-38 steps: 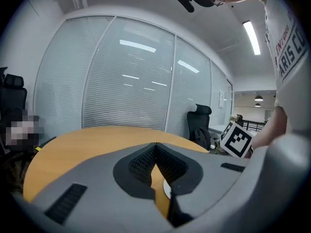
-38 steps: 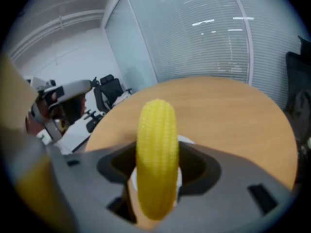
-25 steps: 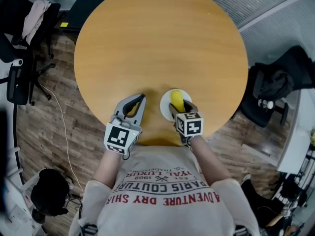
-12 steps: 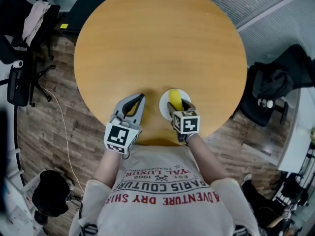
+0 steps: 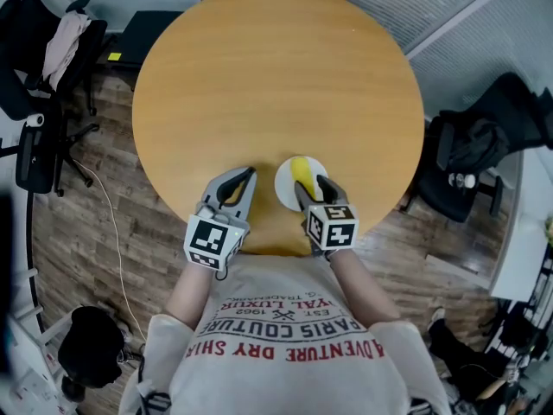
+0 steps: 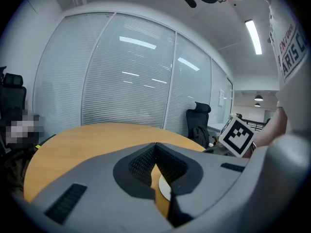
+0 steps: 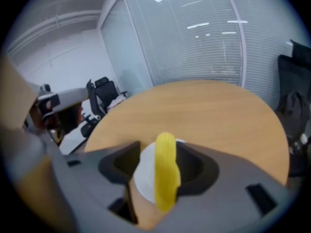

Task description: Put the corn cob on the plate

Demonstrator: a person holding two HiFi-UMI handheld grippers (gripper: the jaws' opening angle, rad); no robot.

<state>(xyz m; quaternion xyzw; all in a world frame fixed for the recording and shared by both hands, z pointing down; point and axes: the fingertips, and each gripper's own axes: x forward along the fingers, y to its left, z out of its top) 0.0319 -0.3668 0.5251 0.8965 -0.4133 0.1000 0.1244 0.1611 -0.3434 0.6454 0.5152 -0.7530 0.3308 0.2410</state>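
A yellow corn cob (image 5: 302, 172) lies on a small white plate (image 5: 285, 180) near the front edge of the round wooden table (image 5: 276, 76). My right gripper (image 5: 312, 184) is open around the near end of the cob. In the right gripper view the cob (image 7: 165, 176) runs lengthwise between the jaws of that gripper (image 7: 156, 154). Bare plate (image 7: 143, 174) shows in the gap on its left. My left gripper (image 5: 248, 173) rests on the table to the plate's left, shut and holding nothing. In the left gripper view its tips (image 6: 155, 147) meet, and the plate's rim (image 6: 164, 188) shows just beyond.
The plate sits close to the table's near edge, right in front of the person. Office chairs stand on the wood floor at the left (image 5: 34, 145) and right (image 5: 479, 158). A black case (image 5: 147, 20) lies behind the table. A cable (image 5: 108, 232) runs across the floor.
My right gripper has drawn back a little toward the person, while the corn cob stays on the plate. The left gripper has not moved.
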